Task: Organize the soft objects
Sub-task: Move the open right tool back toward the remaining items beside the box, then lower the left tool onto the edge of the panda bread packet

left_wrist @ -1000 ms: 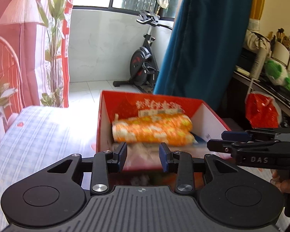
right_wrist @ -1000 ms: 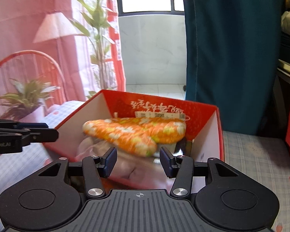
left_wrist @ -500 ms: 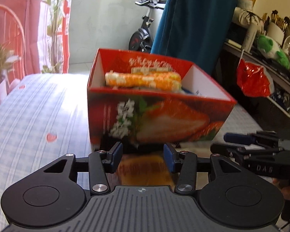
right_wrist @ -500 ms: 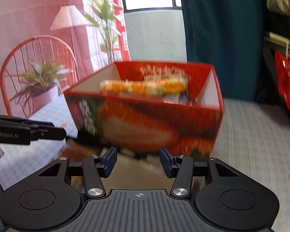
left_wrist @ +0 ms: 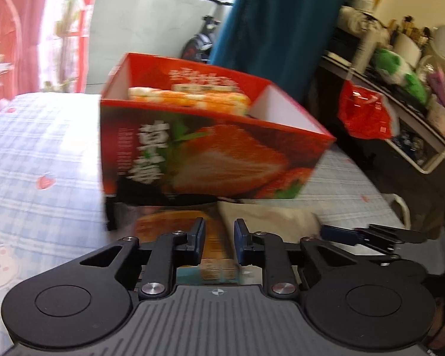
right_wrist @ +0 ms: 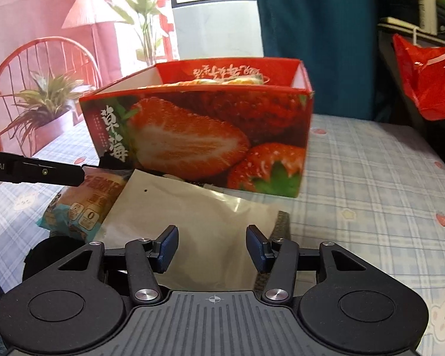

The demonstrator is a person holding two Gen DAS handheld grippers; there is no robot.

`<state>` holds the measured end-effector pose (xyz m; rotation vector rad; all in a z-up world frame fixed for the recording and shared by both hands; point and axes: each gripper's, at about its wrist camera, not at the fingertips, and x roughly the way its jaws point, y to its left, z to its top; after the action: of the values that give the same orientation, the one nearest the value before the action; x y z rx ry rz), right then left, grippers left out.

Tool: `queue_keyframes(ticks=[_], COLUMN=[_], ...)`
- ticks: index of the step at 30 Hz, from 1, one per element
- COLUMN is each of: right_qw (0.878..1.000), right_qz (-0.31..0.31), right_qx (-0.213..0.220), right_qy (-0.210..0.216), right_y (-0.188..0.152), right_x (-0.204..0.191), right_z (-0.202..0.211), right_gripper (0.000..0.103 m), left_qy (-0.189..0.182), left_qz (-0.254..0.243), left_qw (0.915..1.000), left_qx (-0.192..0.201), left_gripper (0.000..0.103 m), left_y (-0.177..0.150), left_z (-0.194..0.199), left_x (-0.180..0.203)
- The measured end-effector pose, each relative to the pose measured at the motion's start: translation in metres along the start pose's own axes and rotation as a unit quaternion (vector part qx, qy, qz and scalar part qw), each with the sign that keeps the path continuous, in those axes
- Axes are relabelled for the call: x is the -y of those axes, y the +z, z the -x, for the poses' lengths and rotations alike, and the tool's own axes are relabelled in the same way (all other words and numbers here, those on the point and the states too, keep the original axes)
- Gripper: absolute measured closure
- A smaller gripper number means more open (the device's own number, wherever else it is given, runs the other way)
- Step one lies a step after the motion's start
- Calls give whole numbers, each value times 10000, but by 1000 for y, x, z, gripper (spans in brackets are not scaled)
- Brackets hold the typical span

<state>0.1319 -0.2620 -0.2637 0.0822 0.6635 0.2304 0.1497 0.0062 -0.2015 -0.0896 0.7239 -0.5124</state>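
Closing left tool [left_wrist: 219,244] empty over snack packet [left_wrist: 213,255]; right tool [right_wrist: 212,247] spread above beige pouch [right_wrist: 198,207], clearer there.

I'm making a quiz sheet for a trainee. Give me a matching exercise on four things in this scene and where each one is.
Things:
1. orange roll
2. beige pouch
3. snack packet
4. red bag

Places:
A. hanging off the shelf at the right
B. inside the strawberry box
C. under the left gripper
D. in front of the right gripper

Pairs: 1-B, 2-D, 3-C, 4-A
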Motion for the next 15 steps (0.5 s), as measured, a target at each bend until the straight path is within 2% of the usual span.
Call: queue_keyframes(ticks=[4, 9, 15], right_qw=[9999, 9993, 9983], right_qz=[-131, -344, -550], right_qx=[-33, -123, -165], right_qy=[26, 20, 121], right_y=[-3, -8, -15], right_x=[6, 16, 25], right_z=[0, -5, -13], right_gripper=[55, 52, 48], left_qy=[-177, -130, -67], left_qz=[-40, 4, -25], left_qw=[9996, 9987, 9987], left_qx=[-195, -495, -506], left_gripper=[81, 81, 81], left_y=[-3, -14, -17], left_z=[-16, -34, -39], left_x=[15, 19, 17])
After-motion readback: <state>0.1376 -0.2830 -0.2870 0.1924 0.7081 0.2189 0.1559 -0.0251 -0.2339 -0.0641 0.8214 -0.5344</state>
